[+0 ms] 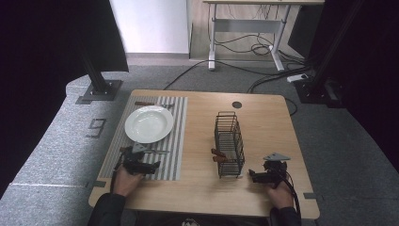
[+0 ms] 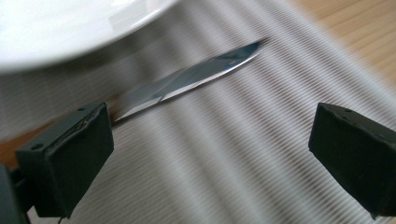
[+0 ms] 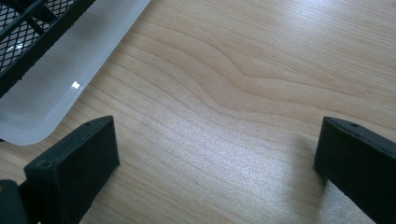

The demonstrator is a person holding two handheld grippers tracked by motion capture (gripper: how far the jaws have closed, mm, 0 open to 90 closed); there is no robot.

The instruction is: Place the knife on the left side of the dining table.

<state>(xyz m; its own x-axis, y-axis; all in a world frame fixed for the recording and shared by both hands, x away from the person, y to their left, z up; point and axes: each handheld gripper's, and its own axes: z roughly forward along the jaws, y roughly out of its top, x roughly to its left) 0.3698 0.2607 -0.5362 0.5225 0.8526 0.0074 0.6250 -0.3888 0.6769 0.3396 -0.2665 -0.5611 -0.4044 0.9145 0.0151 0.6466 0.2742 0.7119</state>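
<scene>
left gripper [image 2: 210, 135] sits wide open over the striped placemat [image 2: 243, 154] with the knife [image 2: 187, 81] lying just ahead at 12 o'clock, plate [image 2: 56, 28] at 11, while the right gripper [image 3: 219, 154] hangs open over bare table [image 3: 261, 60].

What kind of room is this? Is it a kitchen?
Probably not a kitchen. It looks like a lab or workroom: the table is set with a plate and knife, but there are metal stands, loose cables and a desk behind.

Overhead forward-down view of table [image 1: 197, 186]; two close, low jaw-level views along its surface.
</scene>
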